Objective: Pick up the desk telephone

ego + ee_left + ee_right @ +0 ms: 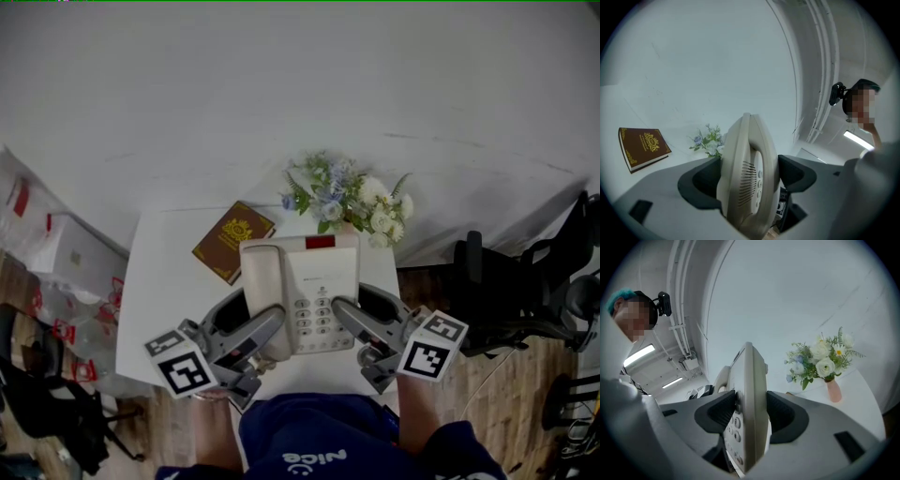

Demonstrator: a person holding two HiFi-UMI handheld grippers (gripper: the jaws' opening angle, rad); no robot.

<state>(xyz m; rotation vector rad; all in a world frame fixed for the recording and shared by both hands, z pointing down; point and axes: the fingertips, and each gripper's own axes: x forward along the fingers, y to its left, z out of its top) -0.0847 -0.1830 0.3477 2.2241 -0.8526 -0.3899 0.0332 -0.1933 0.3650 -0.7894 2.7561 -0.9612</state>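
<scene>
Telephone (pixel 300 291): cream, handset at left, keypad centre, red patch at the far edge. It is held over the white tabletop (pixel 159 281). The left gripper (pixel 253 328) is clamped on the handset side and the right gripper (pixel 361 319) on the keypad side. Book (pixel 233 241) and flowers (pixel 347 199) lie beyond. White wall, wood floor (pixel 169 431), black chair (pixel 525 281) at right.

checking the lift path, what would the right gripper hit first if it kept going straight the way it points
The desk telephone: the right gripper is clamped on its edge. Past that, probably only the white wall; the flowers sit off to the right.
</scene>
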